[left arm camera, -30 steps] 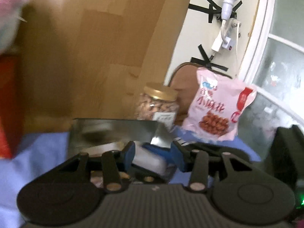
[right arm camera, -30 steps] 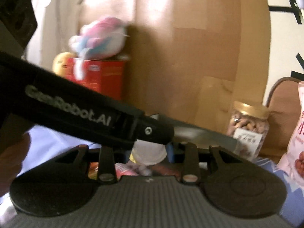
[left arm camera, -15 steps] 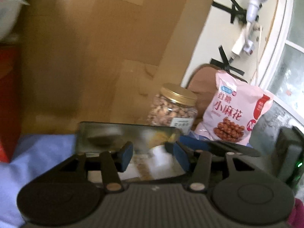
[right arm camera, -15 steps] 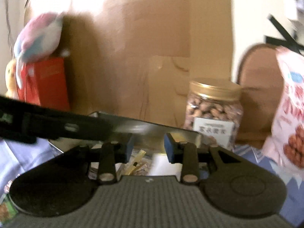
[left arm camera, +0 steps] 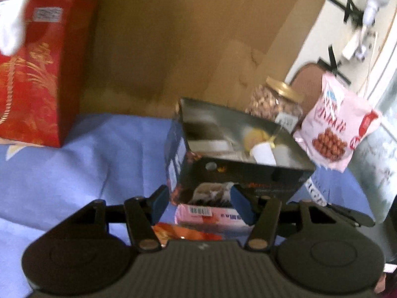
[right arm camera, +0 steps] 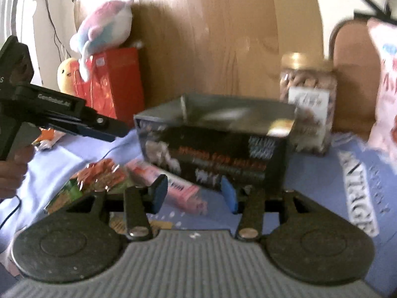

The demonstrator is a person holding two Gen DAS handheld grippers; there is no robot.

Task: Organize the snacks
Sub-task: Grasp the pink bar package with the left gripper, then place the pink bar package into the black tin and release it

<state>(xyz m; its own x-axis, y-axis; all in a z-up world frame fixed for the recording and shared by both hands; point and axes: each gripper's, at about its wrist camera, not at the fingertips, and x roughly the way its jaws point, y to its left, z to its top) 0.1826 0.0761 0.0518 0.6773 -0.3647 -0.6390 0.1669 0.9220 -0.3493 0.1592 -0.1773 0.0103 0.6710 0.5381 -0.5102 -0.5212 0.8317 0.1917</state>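
my left tool (left arm camera: 201, 204) is opening with nothing gripped, and the pink snack pack (left arm camera: 211, 214) lies dead ahead at 12 o'clock, long axis running 9-to-3, just in front of the open dark box (left arm camera: 238, 171), closer to my left than my right.

Left tool (left arm camera: 199, 204) and right tool (right arm camera: 194, 192) angle downward, jaws opening, empty.

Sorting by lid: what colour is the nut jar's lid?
Gold, on the nut jar; clearest in the left wrist view.
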